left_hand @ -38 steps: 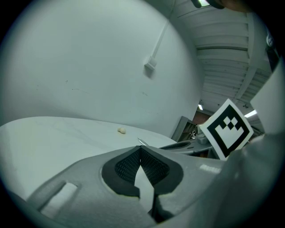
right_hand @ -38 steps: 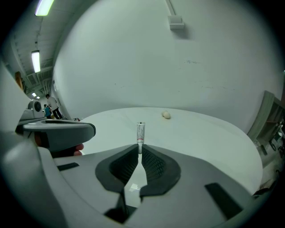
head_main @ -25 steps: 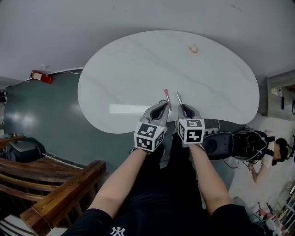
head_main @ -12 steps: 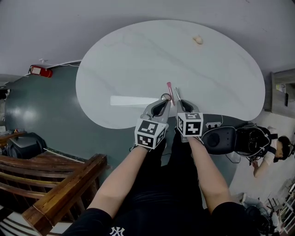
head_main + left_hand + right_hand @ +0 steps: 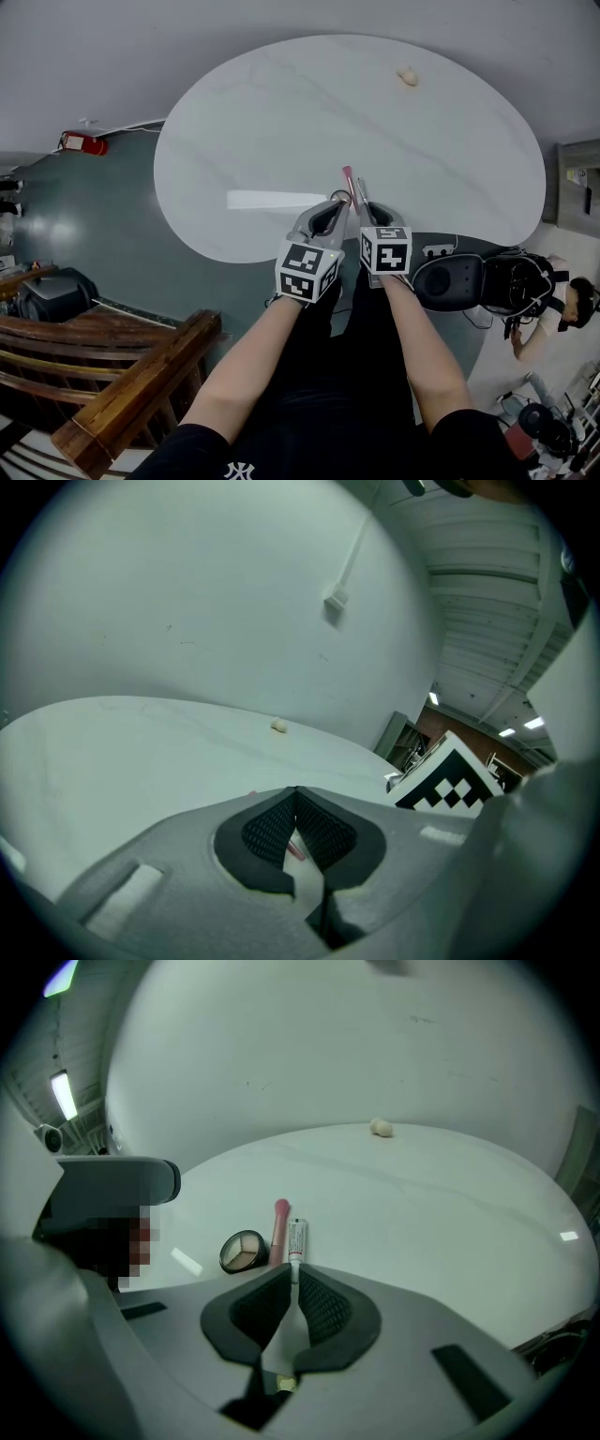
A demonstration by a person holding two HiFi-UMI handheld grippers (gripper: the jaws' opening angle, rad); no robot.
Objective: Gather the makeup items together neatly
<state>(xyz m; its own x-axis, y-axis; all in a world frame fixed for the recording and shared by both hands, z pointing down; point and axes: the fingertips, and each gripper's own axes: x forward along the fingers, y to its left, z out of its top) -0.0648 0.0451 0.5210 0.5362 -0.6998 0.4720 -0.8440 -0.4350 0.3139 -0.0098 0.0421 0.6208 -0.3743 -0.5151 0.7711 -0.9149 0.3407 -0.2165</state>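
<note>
Both tongs have come down and forward since a second ago. You were hovering over the near edge of the surface (image 5: 281, 122); now the tips sit lower and further in from that edge.

Left tongs (image 5: 335, 202) are clamped on the pink stick (image 5: 348, 180), with a sliver of pink showing between the pads. Right tongs (image 5: 367, 206) are clamped on the thin end of the tube (image 5: 296, 1238). Neither grip has changed.

The gap between the two items has narrowed. Stick and tube were splayed apart; now they run nearly parallel, just beside each other, pointing toward the far edge. From the right tongs' view the compact (image 5: 243, 1252) lies just beside the stick, on the side away from the tube. All three are bunched by the near edge. Can't tell whether stick and tube touch the surface yet.

Reading: you are at the set-down. Both items look lined up with the compact, so a release should leave a tidy row.

A beige lump (image 5: 407, 77) sits alone near the far edge, well apart. If it counts as makeup, it is left to fetch.
</note>
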